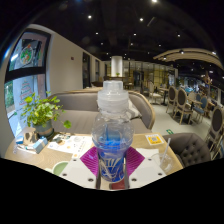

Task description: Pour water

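**Centrally held: a water bottle between the tongs**

Directly ahead we see a clear plastic water bottle standing upright, filling the middle of the gripper view. Its white cap points up and a blue label wraps its lower part. The tongs sit at the bottle's base, with one magenta pad to its left and the other to its right. Both pads lie against the bottle's sides with no gap that we can make out, so we read the tongs as closed partway onto the bottle, spread only as wide as its body. The bottle's foot is hidden low between the fingers, and we cannot tell whether it rests on the desk or hangs clear of it.

Beyond the bottle the pale desk carries a potted green plant well to the left and a small yellow item to the right. A light-coloured cup-like object stands near the right finger. Behind the desk runs a grey upholstered bench. Farther back, chairs stand in a wide room lit by ceiling spots.
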The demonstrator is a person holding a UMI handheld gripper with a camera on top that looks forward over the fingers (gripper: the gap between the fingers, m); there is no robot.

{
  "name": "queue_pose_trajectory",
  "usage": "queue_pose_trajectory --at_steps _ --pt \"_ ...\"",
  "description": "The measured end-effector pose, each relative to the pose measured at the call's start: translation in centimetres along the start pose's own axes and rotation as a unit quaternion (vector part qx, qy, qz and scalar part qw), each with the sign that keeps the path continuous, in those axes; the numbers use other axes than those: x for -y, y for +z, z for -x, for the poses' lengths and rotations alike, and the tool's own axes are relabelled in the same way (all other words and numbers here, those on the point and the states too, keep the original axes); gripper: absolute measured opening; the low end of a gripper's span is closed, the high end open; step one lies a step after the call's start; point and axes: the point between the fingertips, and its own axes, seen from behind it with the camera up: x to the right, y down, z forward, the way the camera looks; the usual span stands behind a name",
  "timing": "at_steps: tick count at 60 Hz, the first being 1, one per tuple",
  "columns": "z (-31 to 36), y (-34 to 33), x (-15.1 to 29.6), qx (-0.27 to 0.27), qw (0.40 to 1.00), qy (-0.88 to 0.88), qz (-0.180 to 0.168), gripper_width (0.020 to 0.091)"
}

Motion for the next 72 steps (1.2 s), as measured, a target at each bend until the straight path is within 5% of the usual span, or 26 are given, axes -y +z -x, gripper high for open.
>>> queue_pose_trajectory --at_steps 10,27,38,48,72 --pt "-2.5 1.9 -5.6 -0.007 0.999 -0.006 0.033 0.0315" --pt "-3.6 2.8 -9.0 -0.013 1.000 0.001 0.021 0.0370" --pt "-3.3 2.5 -9.3 -0.016 0.999 -0.005 0.043 0.0542" --pt "-3.1 0.7 -10.9 -0.023 0.995 0.010 0.100 0.0870" --pt "1.0 -15.9 -10.9 -0.062 0.986 0.016 0.156 0.0853"
